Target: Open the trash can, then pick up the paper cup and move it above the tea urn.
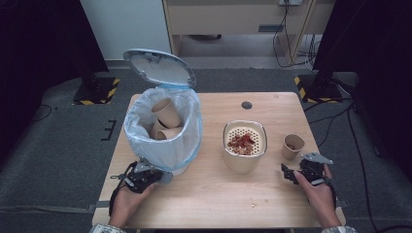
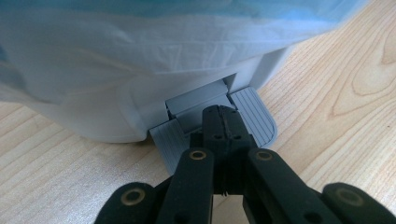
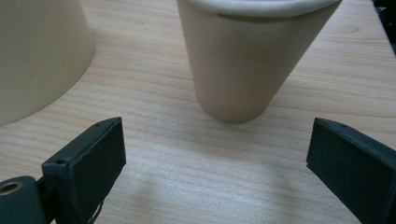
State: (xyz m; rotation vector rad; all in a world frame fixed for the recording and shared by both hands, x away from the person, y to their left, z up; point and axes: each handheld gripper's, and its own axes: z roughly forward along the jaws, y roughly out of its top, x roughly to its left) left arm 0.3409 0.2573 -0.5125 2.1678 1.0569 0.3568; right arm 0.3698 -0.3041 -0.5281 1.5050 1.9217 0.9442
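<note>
A white pedal bin (image 1: 163,128) with a pale blue liner stands at the table's left, its lid (image 1: 158,68) raised. Several paper cups (image 1: 167,114) lie inside it. My left gripper (image 1: 163,177) is shut, and its tips (image 2: 223,122) rest on the bin's grey pedal (image 2: 252,116) with nothing between the jaws. At the right stands an upright paper cup (image 1: 293,145) with some red bits in it. My right gripper (image 1: 301,165) sits just in front of this cup (image 3: 238,60), low over the table. Its jaws (image 3: 215,140) are wide open and apart from the cup.
A beige container (image 1: 244,145) with a perforated insert holding red scraps stands mid-table, left of the cup; its wall (image 3: 37,56) is close to my right gripper's left jaw. A small crumb (image 1: 252,205) lies near the front edge. A round hole (image 1: 247,105) sits at the table's back.
</note>
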